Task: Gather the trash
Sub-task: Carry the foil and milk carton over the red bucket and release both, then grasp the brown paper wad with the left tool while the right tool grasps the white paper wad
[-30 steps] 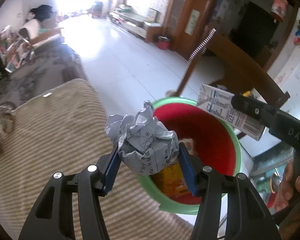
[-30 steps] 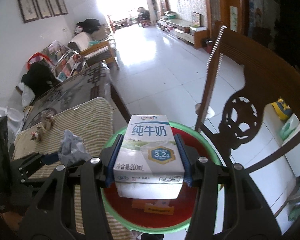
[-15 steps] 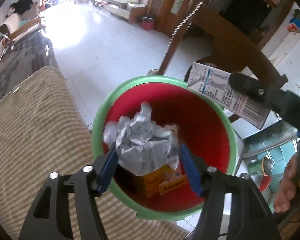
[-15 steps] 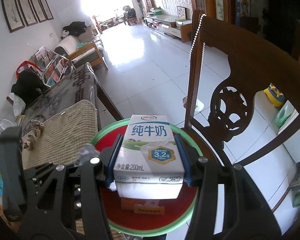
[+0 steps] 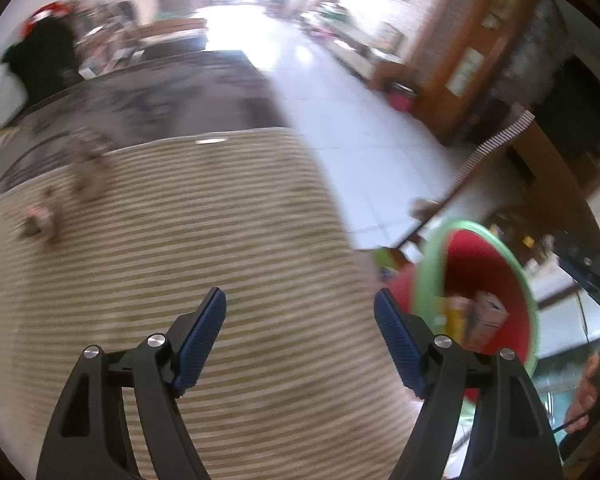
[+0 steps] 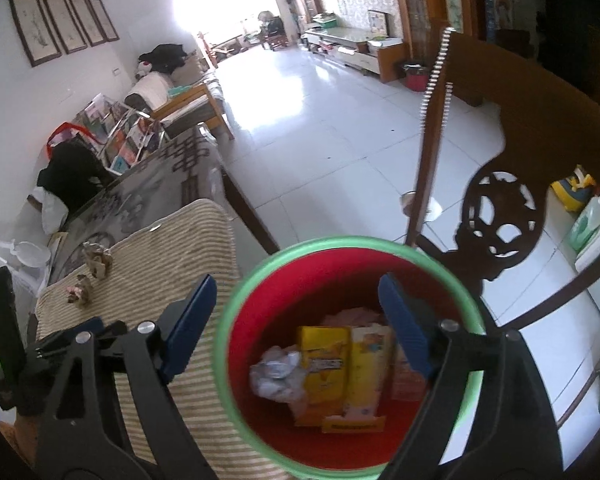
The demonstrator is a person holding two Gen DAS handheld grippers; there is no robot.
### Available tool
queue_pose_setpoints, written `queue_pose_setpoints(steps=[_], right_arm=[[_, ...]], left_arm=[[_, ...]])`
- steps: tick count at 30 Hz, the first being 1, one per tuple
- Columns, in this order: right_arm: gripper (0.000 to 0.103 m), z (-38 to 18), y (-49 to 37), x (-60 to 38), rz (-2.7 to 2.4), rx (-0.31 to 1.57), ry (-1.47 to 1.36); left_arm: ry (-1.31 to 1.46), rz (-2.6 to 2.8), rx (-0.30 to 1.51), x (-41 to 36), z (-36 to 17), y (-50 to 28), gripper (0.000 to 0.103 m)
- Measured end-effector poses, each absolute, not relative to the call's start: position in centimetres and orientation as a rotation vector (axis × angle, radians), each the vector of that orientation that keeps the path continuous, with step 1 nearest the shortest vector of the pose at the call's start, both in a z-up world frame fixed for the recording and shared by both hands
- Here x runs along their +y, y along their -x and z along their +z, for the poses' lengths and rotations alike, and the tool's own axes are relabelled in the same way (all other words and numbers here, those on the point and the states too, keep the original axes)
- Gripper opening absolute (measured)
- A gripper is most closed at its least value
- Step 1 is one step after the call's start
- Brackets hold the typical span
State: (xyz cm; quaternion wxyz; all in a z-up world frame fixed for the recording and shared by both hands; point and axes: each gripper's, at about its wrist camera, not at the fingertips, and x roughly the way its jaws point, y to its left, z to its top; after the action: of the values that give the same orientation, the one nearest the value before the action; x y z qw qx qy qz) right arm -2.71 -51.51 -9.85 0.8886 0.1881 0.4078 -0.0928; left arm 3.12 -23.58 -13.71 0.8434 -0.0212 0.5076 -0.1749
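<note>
Remaining trash = small brownish crumpled scraps (image 5: 52, 216) on striped beige-and-brown woven cloth (image 5: 240, 248), lying well ahead and to the left of left gripper (image 5: 300, 332) in left wrist view; blurred there, so exact shape and long axis not readable. Sharper in right wrist view: two little clumps, one (image 6: 97, 261) farther up the cloth, one (image 6: 77, 294) nearer, both irregular lumps w/ no clear long axis, well apart from the red plastic bin w/ green rim (image 6: 470, 312) at cloth's right edge. Left gripper empty, blue-padded jaws opening, nothing between them but bare cloth; pointed down at cloth w/ bin off to its right. Right gripper (image 6: 296, 324) also empty, jaws opening, hanging right over bin mouth; inside bin: crumpled grey-white paper ball (image 6: 278, 376), yellow cardboard carton (image 6: 324, 360), other packaging. Milk carton not clearly made out in bin. Judged: left hand much nearer the scraps, since right sits over bin w/ scraps far to its left; likely next = reach left gripper forward-left along cloth, jaws straddling nearer clump. Risk: scraps small and light, could slip between the wide pads.
</note>
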Motion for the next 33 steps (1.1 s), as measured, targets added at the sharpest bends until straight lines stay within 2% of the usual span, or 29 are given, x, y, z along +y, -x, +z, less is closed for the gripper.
queue_pose_setpoints(steps=[15,24,33], right_arm=[[0.087,-9.1,-3.4,-36.2,0.018,0.879,-0.287],[0.088,-9.8,-5.1,-29.4,0.048,0.909,-0.27],[0.088,-10.0,-4.6,-26.9,-0.001,0.943,-0.237]], left_arm=[[0.166,-0.053,1.023,-2.5,-13.7,-5.1,0.073],[0.125,-0.096,1.045,1.8,-15.2,-8.0,0.074],[0.069,-0.161,1.096,-0.5,-19.4,-16.2,0.074]])
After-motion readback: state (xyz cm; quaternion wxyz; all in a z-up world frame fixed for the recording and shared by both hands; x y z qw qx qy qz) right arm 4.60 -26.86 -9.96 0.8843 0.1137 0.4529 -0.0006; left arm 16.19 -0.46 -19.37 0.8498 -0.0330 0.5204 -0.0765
